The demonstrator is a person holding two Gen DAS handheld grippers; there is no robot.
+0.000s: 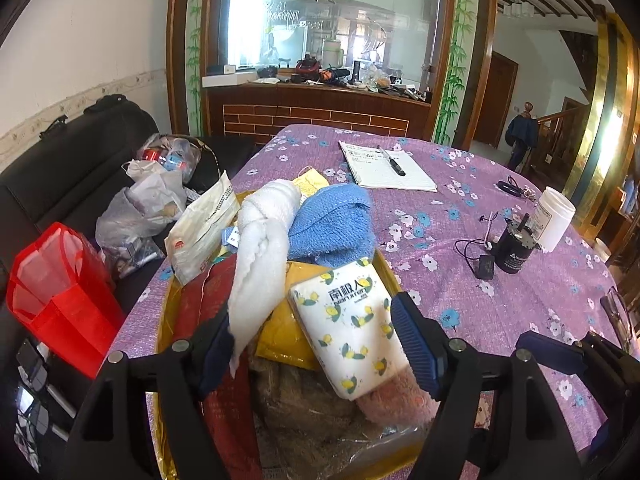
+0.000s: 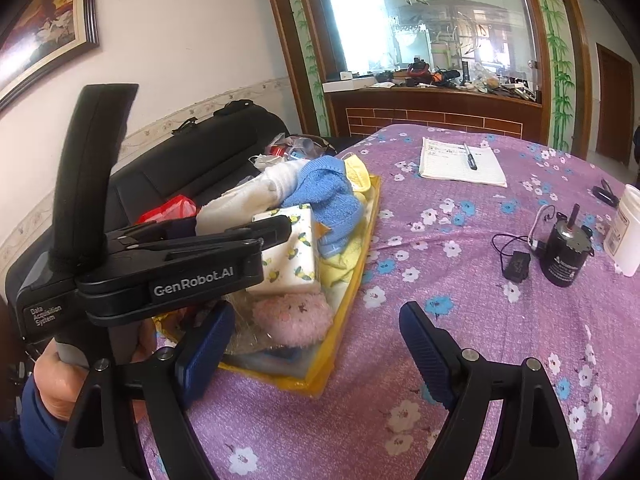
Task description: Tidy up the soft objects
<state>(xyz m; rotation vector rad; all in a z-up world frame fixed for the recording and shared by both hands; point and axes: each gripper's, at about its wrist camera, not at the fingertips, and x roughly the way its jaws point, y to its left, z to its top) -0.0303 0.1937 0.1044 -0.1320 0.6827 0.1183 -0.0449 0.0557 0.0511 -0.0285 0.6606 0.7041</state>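
A yellow tray (image 1: 390,276) on the purple tablecloth holds a pile of soft things: a white towel (image 1: 260,248), a blue towel (image 1: 332,220), a lemon-print tissue pack (image 1: 352,324), a pink fluffy item (image 1: 396,404) and yellow cloths (image 1: 280,332). My left gripper (image 1: 316,344) is open, low over the tray, with the white towel's end hanging against its left finger and the tissue pack between the fingers. In the right wrist view the left gripper (image 2: 256,236) reaches over the pile (image 2: 320,196). My right gripper (image 2: 316,344) is open and empty beside the tray's near right edge (image 2: 344,320).
On the table lie a notebook with a pen (image 1: 388,164), a black motor with a cable (image 1: 514,246), a white jar (image 1: 554,218) and glasses (image 1: 618,312). A black sofa at the left carries plastic bags (image 1: 148,200) and a red bag (image 1: 60,292).
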